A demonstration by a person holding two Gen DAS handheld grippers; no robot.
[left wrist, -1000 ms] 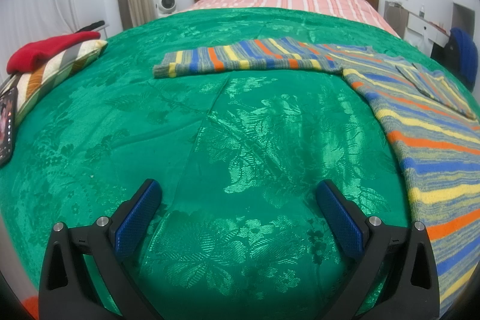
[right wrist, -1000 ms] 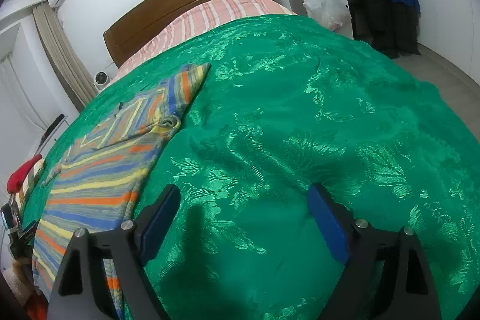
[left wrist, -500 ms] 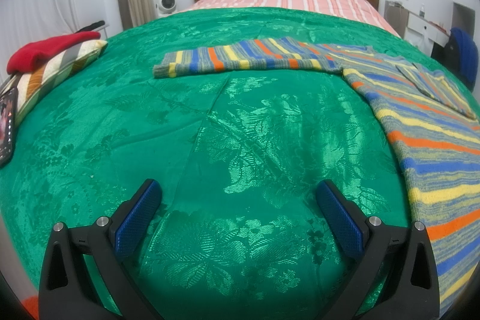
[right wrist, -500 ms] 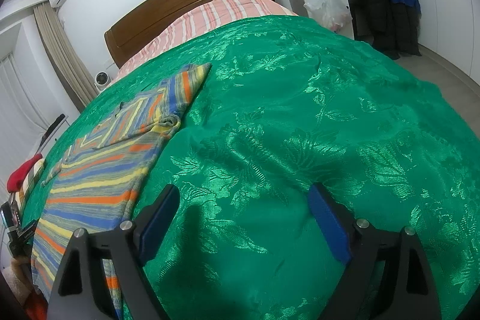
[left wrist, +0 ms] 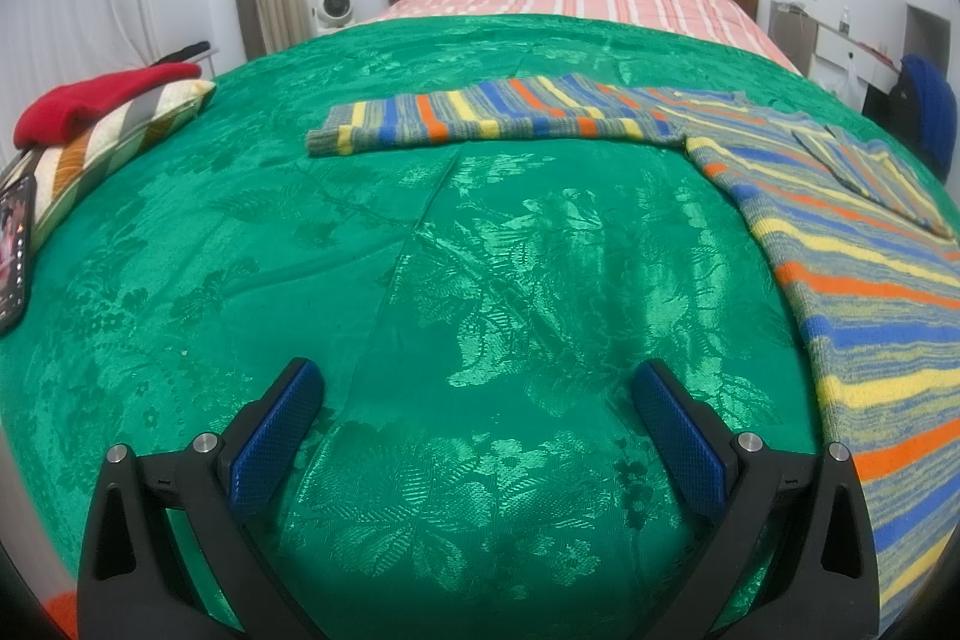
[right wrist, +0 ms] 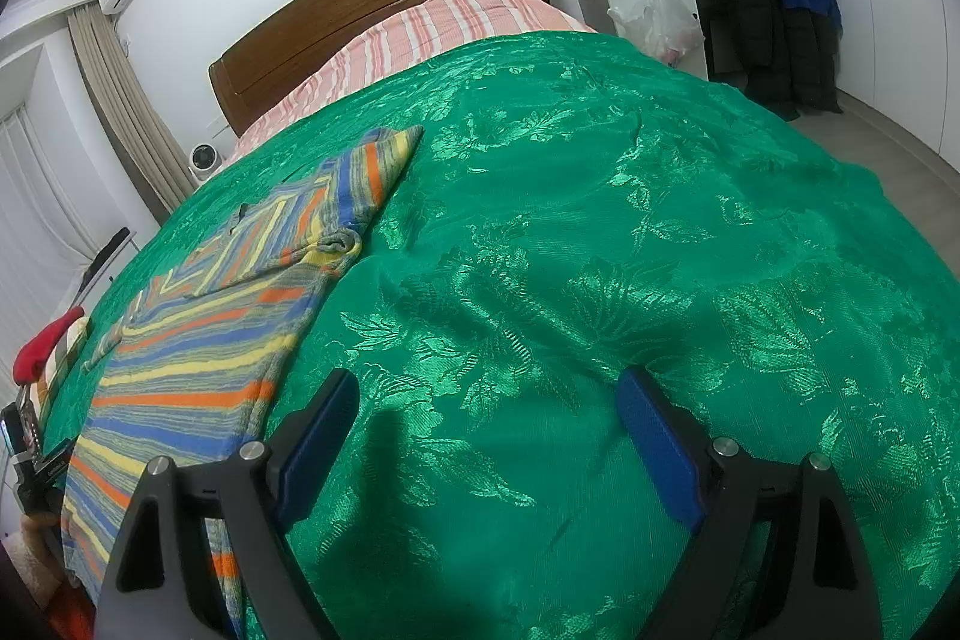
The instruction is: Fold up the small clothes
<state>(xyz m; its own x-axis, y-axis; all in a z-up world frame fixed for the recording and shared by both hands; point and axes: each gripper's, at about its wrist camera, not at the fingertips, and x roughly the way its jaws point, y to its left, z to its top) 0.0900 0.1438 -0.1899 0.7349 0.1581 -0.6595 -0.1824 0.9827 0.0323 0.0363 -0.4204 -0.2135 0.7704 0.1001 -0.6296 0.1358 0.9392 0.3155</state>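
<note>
On the green bedspread (left wrist: 480, 280), at nine o'clock in the left view, lies a pillow (left wrist: 108, 142). Left gripper (left wrist: 474, 400) hovers with jaws wide, empty. Striped sweater (left wrist: 840, 244) sprawls from twelve to three o'clock. Right gripper (right wrist: 486, 412), jaws wide, holds nothing; sweater (right wrist: 198, 358) at nine.

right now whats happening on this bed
A person holds a two-finger gripper in each hand above a green bedspread, about to fold a striped knit sweater that lies flat on it. One sleeve stretches straight out to the side; the other sleeve is already folded across the body. The left gripper and right gripper are both open, holding nothing and not touching the sweater. A red garment sits on a striped pillow at the bed's edge.
</note>
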